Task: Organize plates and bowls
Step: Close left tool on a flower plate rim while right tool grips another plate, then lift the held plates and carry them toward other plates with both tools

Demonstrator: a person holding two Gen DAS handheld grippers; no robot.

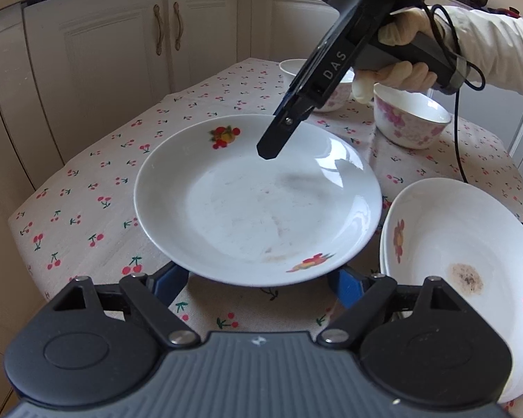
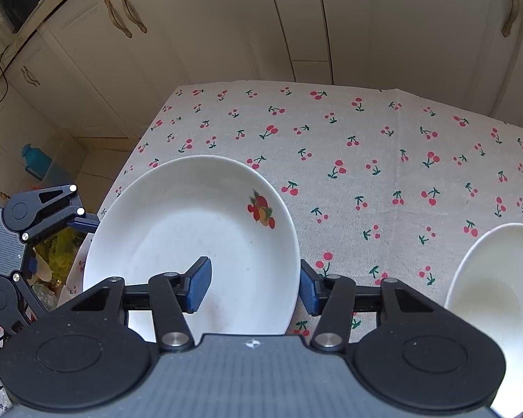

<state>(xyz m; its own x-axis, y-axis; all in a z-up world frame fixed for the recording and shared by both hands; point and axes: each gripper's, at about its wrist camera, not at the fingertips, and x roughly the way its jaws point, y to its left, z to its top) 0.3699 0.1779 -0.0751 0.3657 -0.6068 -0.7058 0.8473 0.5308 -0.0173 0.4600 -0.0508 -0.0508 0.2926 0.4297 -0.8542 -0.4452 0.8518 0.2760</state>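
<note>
A white plate with fruit prints (image 1: 258, 202) lies on the cherry-print tablecloth (image 1: 97, 181). My left gripper (image 1: 258, 284) is open at the plate's near edge, its fingers mostly hidden under the rim. My right gripper (image 2: 254, 285) is open, straddling the far rim of the same plate (image 2: 191, 240), one blue pad (image 2: 200, 284) over the plate and the other outside the rim. From the left wrist view the right gripper (image 1: 272, 146) hangs over the plate's far rim.
A second, stained fruit-print plate (image 1: 463, 257) lies right of the first. Two pink-flowered bowls (image 1: 409, 118) (image 1: 326, 85) stand at the far right of the table; one white bowl (image 2: 498, 299) shows in the right wrist view. Cabinets (image 1: 122, 41) stand behind the table.
</note>
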